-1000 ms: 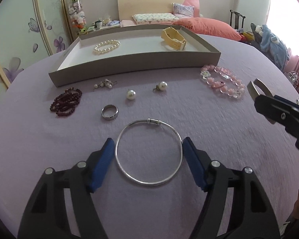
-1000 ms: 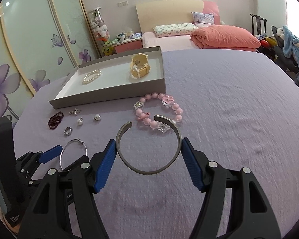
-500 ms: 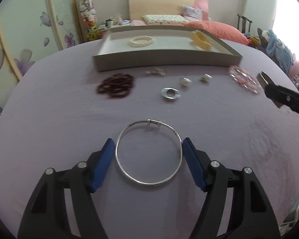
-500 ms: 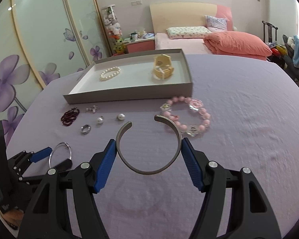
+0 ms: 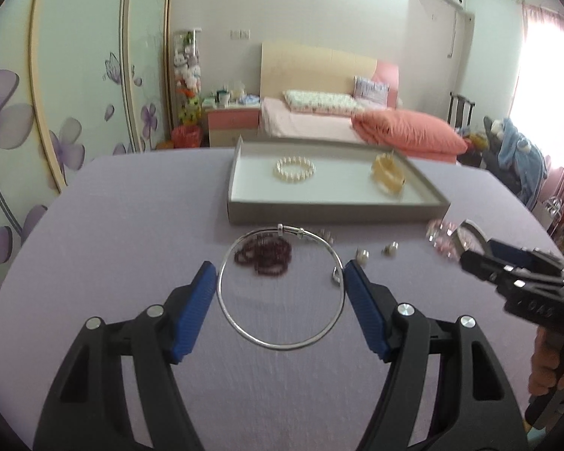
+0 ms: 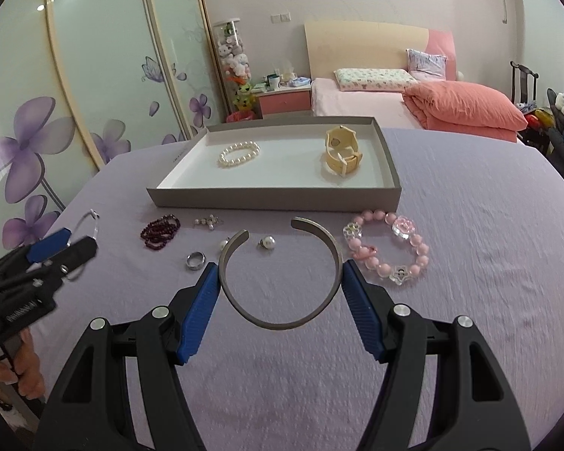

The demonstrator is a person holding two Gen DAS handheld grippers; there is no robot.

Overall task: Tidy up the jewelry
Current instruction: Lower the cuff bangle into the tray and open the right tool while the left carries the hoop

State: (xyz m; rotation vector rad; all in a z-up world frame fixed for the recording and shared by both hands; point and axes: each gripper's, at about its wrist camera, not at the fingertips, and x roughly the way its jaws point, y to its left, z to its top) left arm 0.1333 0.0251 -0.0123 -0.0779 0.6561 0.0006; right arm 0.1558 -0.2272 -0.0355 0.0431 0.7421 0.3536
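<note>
1. Lilac cloth covers the tabletop (image 5: 131, 225) in a bedroom; a grey tray (image 5: 334, 214) holds a pearl bracelet (image 5: 295, 169). The left tool (image 5: 280, 289) angles downward, gripping a thin silver bangle (image 5: 282, 342) above the cloth, over dark red beads (image 5: 265, 257).
2. Lilac cloth again: the right tool (image 6: 281, 285) clasps an open grey cuff (image 6: 278, 319) between its blue pads (image 6: 201, 312), above a ring (image 6: 195, 261), a pearl earring (image 6: 267, 242) and pink beads (image 6: 389, 250).

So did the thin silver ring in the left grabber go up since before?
Yes. The silver bangle, clamped in the left gripper, has lifted off the purple cloth and moved toward the grey tray, now hanging over the dark red beads.
</note>
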